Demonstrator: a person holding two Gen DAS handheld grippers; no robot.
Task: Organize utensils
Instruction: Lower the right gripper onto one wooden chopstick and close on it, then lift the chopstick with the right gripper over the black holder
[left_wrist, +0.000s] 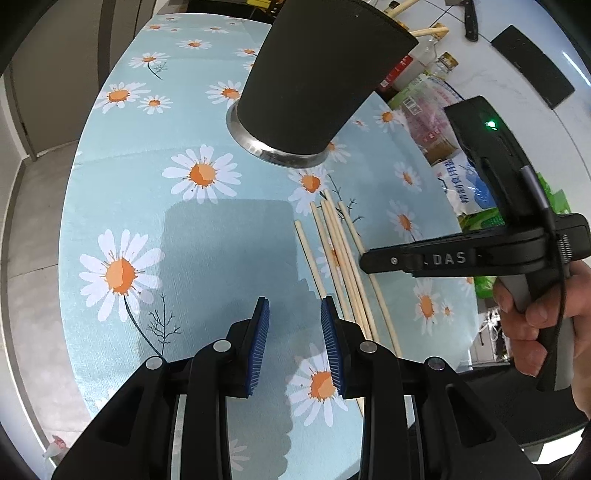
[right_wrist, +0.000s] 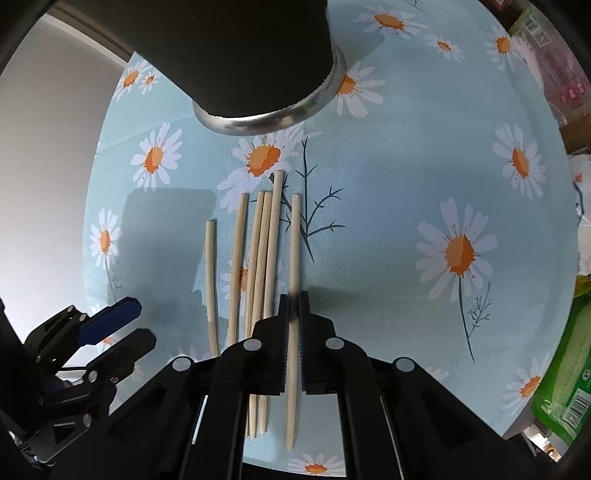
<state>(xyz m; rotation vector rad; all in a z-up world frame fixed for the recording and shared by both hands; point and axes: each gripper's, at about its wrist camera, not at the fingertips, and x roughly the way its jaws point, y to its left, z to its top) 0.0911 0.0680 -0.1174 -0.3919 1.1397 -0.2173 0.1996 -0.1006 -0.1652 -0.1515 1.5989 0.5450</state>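
Several wooden chopsticks (right_wrist: 258, 251) lie side by side on the daisy-print tablecloth (right_wrist: 388, 184), pointing toward a tall black utensil holder (right_wrist: 240, 55) with a metal base. My right gripper (right_wrist: 293, 299) is shut on the rightmost chopstick (right_wrist: 294, 240), which still rests along the cloth. In the left wrist view the same chopsticks (left_wrist: 343, 258) lie right of my left gripper (left_wrist: 295, 306), which stands open over bare cloth with nothing between its blue pads. The holder (left_wrist: 314, 74) stands beyond it. The right gripper (left_wrist: 369, 261) reaches in from the right, held by a hand (left_wrist: 535, 317).
Food packets (left_wrist: 461, 181) and bottles (left_wrist: 443, 62) crowd the space past the table's right edge. A knife (left_wrist: 471, 18) and a flat black object (left_wrist: 532, 62) lie on the white surface behind. The left gripper (right_wrist: 142, 321) hangs at the table's left edge in the right wrist view.
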